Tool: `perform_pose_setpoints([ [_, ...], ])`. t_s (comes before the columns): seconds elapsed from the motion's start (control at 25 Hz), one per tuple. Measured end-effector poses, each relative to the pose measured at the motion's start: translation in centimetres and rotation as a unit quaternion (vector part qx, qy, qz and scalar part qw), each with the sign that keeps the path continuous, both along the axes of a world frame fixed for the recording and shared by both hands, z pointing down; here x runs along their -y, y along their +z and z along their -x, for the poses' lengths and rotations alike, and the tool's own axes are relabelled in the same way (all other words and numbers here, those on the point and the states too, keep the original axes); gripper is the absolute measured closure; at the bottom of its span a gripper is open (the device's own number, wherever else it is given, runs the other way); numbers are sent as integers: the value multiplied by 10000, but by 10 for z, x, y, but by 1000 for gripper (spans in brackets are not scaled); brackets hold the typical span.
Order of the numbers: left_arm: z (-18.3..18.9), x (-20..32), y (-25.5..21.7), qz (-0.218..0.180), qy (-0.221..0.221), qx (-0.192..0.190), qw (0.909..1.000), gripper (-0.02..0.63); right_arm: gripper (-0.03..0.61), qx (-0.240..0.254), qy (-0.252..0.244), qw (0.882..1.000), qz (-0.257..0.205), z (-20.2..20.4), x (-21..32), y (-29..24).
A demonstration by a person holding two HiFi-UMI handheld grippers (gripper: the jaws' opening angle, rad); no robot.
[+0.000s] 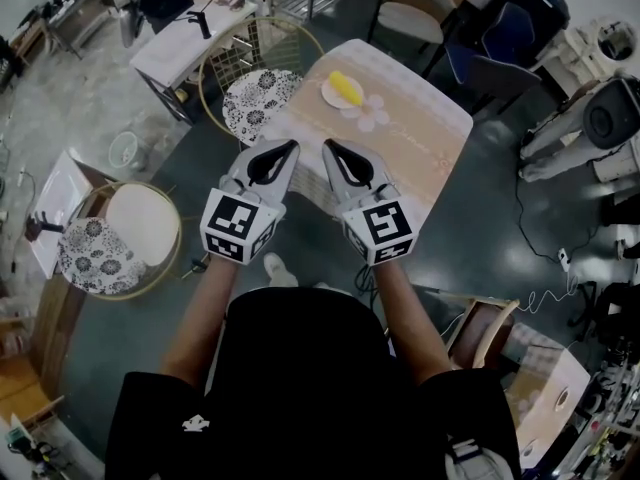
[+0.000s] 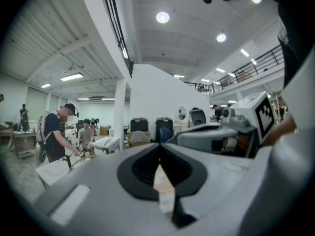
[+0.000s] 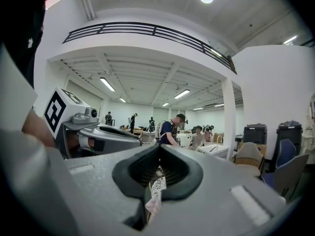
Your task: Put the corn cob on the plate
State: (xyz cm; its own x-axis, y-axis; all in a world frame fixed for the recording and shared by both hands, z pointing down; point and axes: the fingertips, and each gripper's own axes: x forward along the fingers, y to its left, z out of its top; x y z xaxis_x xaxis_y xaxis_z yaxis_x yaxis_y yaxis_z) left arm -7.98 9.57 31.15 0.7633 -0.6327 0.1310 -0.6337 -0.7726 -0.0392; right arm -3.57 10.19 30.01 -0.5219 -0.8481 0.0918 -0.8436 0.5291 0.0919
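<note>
The table (image 1: 425, 133), spread with a pale cloth, stands at the middle of the head view and slants away to the far right. At its far left corner is a round wicker chair (image 1: 258, 96) with a flowered cushion, and a second such chair (image 1: 100, 253) stands well apart at the left.

Over the table's near edge the person holds both tools side by side, pointing away. The left claw (image 1: 293, 146) is closed with its tips together and nothing between them, as its own view (image 2: 160, 147) confirms. The right claw (image 1: 327, 146) is likewise closed and empty (image 3: 159, 147). Each carries its marker cube nearer the person.

A small plate (image 1: 329, 98) sits toward the table's far side, well apart from both claws. The yellow corn cob (image 1: 346, 88) lies on it.
</note>
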Motion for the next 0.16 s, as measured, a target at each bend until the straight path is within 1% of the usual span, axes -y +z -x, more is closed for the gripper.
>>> perform_pose_setpoints([
  [0.16,-6,-13,-5,1,21,-94,10000,611,577,-3,-10,10000,19,-5,-11,1],
])
